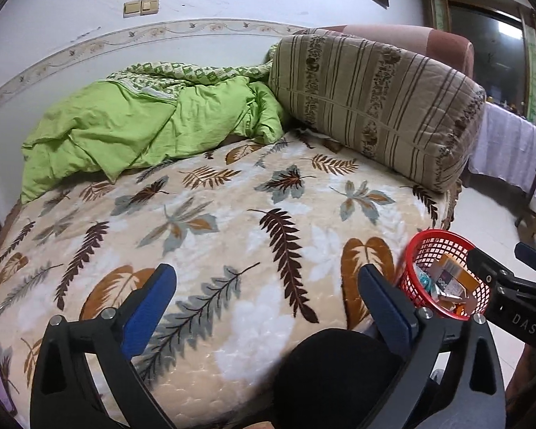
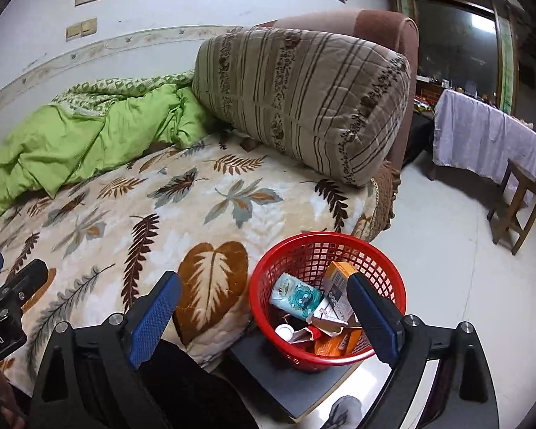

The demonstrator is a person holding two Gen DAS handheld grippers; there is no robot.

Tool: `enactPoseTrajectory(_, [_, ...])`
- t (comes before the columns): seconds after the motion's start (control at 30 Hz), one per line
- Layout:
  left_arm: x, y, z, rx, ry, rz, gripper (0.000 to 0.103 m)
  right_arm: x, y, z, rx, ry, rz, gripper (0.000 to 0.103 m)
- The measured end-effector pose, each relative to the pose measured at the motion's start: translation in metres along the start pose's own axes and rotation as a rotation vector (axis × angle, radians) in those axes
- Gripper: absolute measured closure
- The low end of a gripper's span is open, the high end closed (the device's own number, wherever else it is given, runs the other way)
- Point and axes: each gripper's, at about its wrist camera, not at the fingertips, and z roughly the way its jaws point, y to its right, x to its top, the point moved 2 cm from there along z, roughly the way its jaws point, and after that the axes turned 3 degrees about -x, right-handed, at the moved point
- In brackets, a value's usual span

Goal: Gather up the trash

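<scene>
A red mesh basket (image 2: 293, 250) stands on a grey board (image 2: 286, 386) beside the bed. It holds trash: an orange box (image 2: 339, 275), a teal cartoon packet (image 2: 296, 296), a white cap (image 2: 284, 330) and torn wrappers. The basket also shows in the left wrist view (image 1: 428, 246). My right gripper (image 2: 264, 289) is open and empty, its right finger over the basket's near side. My left gripper (image 1: 268, 286) is open and empty above the leaf-patterned blanket (image 1: 214, 221). No loose trash shows on the blanket.
A green quilt (image 1: 143, 125) and a striped folded quilt (image 1: 375, 100) lie at the bed's far side against a brown headboard (image 2: 375, 25). A wooden stool (image 2: 518, 207) and a cloth-covered table (image 2: 482, 143) stand on the tiled floor at right.
</scene>
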Motion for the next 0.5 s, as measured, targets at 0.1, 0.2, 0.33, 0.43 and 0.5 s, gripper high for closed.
enactPoseTrajectory(0.1, [0.000,-0.001,0.002,-0.004,-0.007,-0.010,0.001,-0.001,-0.001,0.001,-0.007,-0.005,-0.011,0.008])
enactPoseTrajectory(0.2, [0.000,0.001,0.004,-0.002,-0.014,-0.006,0.001,-0.003,0.002,0.005,-0.013,-0.026,-0.007,0.008])
enactPoseTrajectory(0.33, [-0.001,0.005,0.007,0.010,-0.026,0.009,0.001,-0.004,0.004,0.010,-0.018,-0.047,0.002,0.008])
enactPoseTrajectory(0.43, [-0.001,0.006,0.007,0.021,-0.024,0.016,0.001,-0.004,0.005,0.012,-0.016,-0.055,0.004,0.008])
enactPoseTrajectory(0.5, [-0.001,0.007,0.008,0.026,-0.024,0.019,0.001,-0.004,0.005,0.013,-0.015,-0.061,0.005,0.008])
